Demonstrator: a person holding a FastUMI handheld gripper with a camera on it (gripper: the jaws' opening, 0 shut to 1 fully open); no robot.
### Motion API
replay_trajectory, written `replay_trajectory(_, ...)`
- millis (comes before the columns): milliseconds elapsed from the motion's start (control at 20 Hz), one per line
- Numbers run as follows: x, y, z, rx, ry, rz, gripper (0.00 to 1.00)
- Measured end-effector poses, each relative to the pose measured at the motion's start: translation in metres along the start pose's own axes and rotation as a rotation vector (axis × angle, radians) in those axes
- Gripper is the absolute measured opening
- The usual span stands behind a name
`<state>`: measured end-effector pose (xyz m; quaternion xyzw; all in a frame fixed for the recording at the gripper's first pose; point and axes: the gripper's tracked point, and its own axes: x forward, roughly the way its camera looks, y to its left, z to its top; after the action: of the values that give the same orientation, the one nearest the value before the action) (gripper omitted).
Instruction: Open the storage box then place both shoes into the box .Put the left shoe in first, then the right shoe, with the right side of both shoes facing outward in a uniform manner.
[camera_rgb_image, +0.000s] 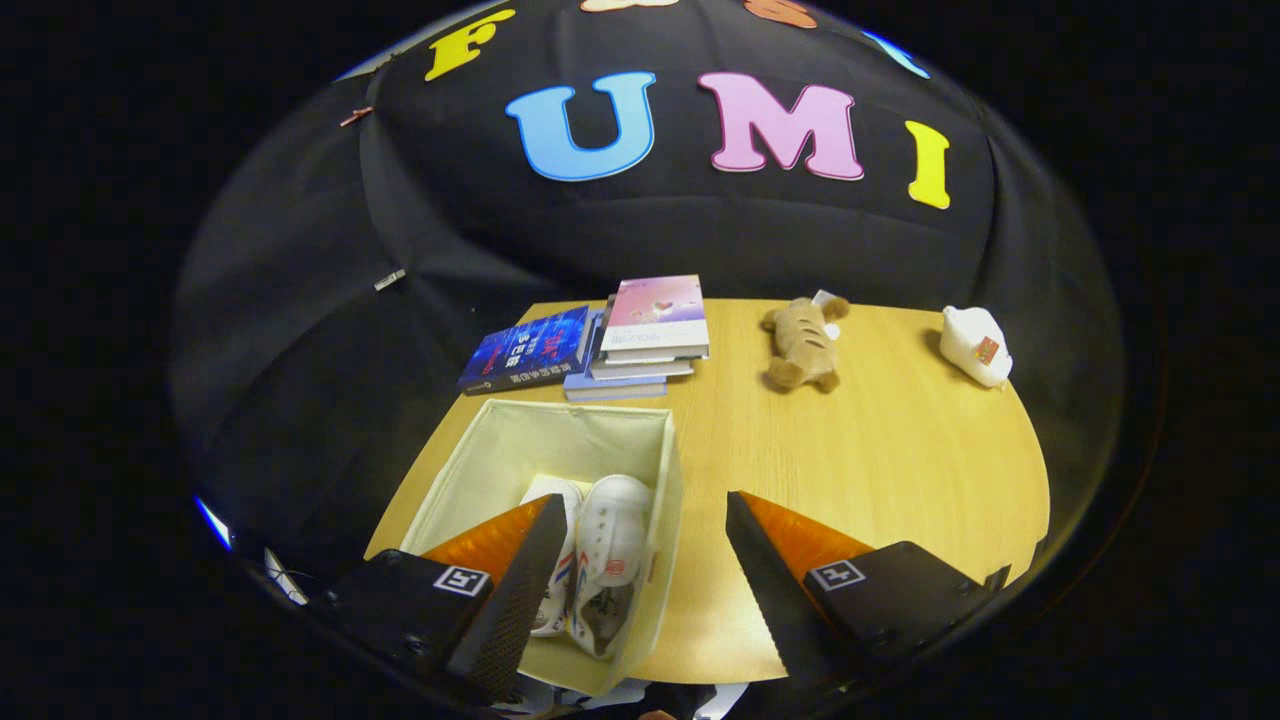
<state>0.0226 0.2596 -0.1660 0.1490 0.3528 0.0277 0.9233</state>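
Inside the open storage box (655, 520) lie both shoes (600, 560) side by side, the gripper (645, 530) spread wide and empty above.

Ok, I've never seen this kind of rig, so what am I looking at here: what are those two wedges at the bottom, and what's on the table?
The wedges are the two fingers of a handheld gripper; the camera rides on it, looking forward. The fingers stand open, holding nothing. On the wooden table sits an open storage box with two white shoes inside, partly behind the left finger. Beyond it lie stacked books, a brown plush toy and a small white toy.
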Motion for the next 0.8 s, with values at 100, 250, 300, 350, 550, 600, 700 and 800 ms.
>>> replay_trajectory(100, -0.018, -0.029, 0.013, -0.011, -0.065, -0.027, 1.0)
replay_trajectory(250, -0.044, -0.077, 0.034, -0.007, -0.154, -0.074, 0.99)
replay_trajectory(300, -0.052, -0.093, 0.04, -0.007, -0.177, -0.087, 0.99)
replay_trajectory(350, -0.06, -0.109, 0.048, -0.009, -0.202, -0.104, 0.99)
replay_trajectory(550, -0.091, -0.161, 0.078, -0.039, -0.293, -0.135, 0.99)
replay_trajectory(600, -0.099, -0.17, 0.086, -0.042, -0.315, -0.13, 0.99)
replay_trajectory(700, -0.114, -0.185, 0.1, -0.061, -0.362, -0.112, 0.99)
replay_trajectory(800, -0.126, -0.201, 0.114, -0.109, -0.408, -0.115, 0.99)
